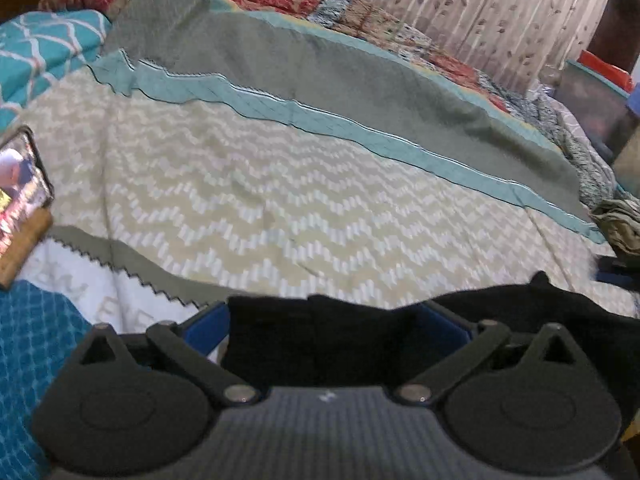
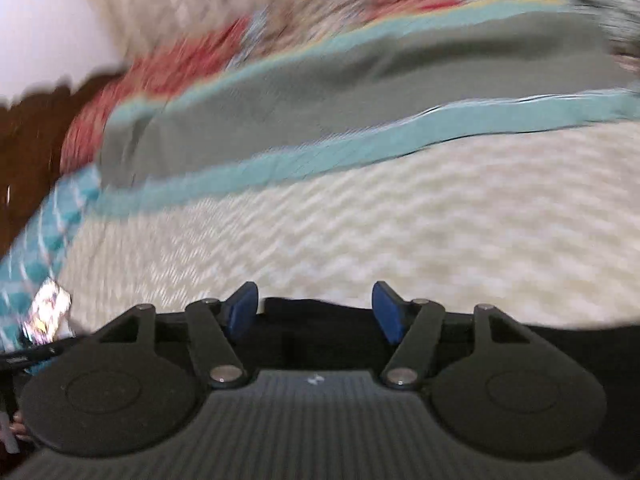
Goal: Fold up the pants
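Both grippers (image 1: 324,320) (image 2: 316,312) spread wide; black pants (image 1: 520,308) lie crosswise.

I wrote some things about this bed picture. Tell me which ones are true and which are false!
1. The pants are black. True.
2. The left gripper has its fingers wide apart. True.
3. The bedspread under the pants is plain red. False: it has a beige and white zigzag pattern.
4. A phone with a lit screen lies at the left of the bed. True.
5. The right gripper is squeezed shut. False: its blue fingers stand apart, black cloth between them.
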Motion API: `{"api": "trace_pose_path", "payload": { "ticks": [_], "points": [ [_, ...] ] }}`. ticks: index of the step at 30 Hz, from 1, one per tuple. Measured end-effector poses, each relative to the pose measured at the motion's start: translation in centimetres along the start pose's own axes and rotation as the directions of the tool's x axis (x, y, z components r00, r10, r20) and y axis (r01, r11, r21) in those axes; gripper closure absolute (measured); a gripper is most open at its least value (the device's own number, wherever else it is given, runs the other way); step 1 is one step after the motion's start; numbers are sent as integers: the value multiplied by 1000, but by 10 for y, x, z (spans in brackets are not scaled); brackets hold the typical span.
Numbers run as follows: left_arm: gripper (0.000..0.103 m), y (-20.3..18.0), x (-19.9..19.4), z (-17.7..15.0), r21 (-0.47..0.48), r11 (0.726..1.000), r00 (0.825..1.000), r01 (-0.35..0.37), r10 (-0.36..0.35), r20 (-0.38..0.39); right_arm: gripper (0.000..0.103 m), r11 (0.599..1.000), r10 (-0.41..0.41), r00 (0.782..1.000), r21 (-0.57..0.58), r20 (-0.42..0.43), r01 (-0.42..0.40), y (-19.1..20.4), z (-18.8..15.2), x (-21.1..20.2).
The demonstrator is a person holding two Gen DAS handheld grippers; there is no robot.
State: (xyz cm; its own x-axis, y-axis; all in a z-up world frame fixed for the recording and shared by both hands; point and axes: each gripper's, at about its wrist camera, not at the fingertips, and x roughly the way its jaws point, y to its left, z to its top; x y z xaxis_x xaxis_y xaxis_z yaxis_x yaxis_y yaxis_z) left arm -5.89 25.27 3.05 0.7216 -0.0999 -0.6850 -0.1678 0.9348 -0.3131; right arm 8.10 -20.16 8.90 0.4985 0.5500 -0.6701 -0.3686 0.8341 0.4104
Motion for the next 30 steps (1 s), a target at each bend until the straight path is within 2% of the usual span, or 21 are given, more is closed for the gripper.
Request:
{"api": "trace_pose_path", "payload": {
  "ticks": [2,4,5,7,8,9,10,12,13,15,17,18,20,22,24,25,26,27,28,30],
  "points": [
    [13,-4,-5,-6,9,1000,1000,9,-9,12,35,999,0,997,-42,-78,-3,13,3,36],
    [42,-8,-6,-11,24,1000,1000,5,-5,-7,35,997,-37,989,-76,-146,26,25,4,60],
    [46,-11,-5,-14,30,1000,1000,-3,4,-24,36,996,-45,980,-89,-196,28,27,3,70],
    [58,-16,-10,-23,52,998,999,-40,41,-16,47,989,-55,956,-150,-289,12,36,-11,82],
    [60,-18,-14,-26,53,997,998,-55,55,-2,62,971,-82,959,-237,-272,16,43,-21,78],
    [64,-19,-19,-28,42,997,998,-59,58,12,72,955,-93,961,-295,-261,13,51,-28,74],
    [69,-20,-25,-30,23,998,998,-61,60,31,82,952,-88,961,-306,-263,3,55,-32,68],
    [74,-21,-36,-23,-20,998,996,-52,54,68,85,953,-75,969,-304,-235,-1,62,-34,54],
    [78,-21,-42,-17,-47,998,994,-38,43,97,85,950,-66,979,-313,-194,2,68,-31,45],
    [81,-22,-53,-2,-86,996,988,-17,29,150,86,950,-31,996,-312,-80,4,83,-13,26],
    [84,-23,-62,17,-112,994,979,6,17,205,87,965,17,1000,-263,18,-12,98,14,12],
    [88,-23,-66,27,-118,993,971,17,12,239,87,967,36,997,-255,65,-18,106,26,6],
    [88,-24,-67,43,-112,993,957,20,13,291,87,962,46,986,-272,159,-1,113,43,5],
    [88,-24,-59,59,-109,994,945,17,20,327,87,966,38,973,-258,226,22,98,60,5],
    [85,-25,-40,72,-93,996,945,-10,40,325,87,974,9,967,-220,254,49,90,73,30],
    [78,-26,-22,78,-81,996,950,-47,70,306,87,973,-30,965,-215,259,88,89,80,50],
    [75,-26,-7,80,-74,993,952,-97,114,285,85,970,-79,965,-204,249,132,85,84,74],
    [68,-27,9,81,-61,985,952,-164,174,252,78,964,-132,965,-198,226,178,75,85,93],
    [65,-25,29,81,-36,972,951,-234,236,202,75,955,-184,965,-200,186,221,64,82,109],
    [65,-14,43,76,-50,961,953,-273,277,123,73,934,-283,955,-200,89,296,54,71,143]
  ]
}}
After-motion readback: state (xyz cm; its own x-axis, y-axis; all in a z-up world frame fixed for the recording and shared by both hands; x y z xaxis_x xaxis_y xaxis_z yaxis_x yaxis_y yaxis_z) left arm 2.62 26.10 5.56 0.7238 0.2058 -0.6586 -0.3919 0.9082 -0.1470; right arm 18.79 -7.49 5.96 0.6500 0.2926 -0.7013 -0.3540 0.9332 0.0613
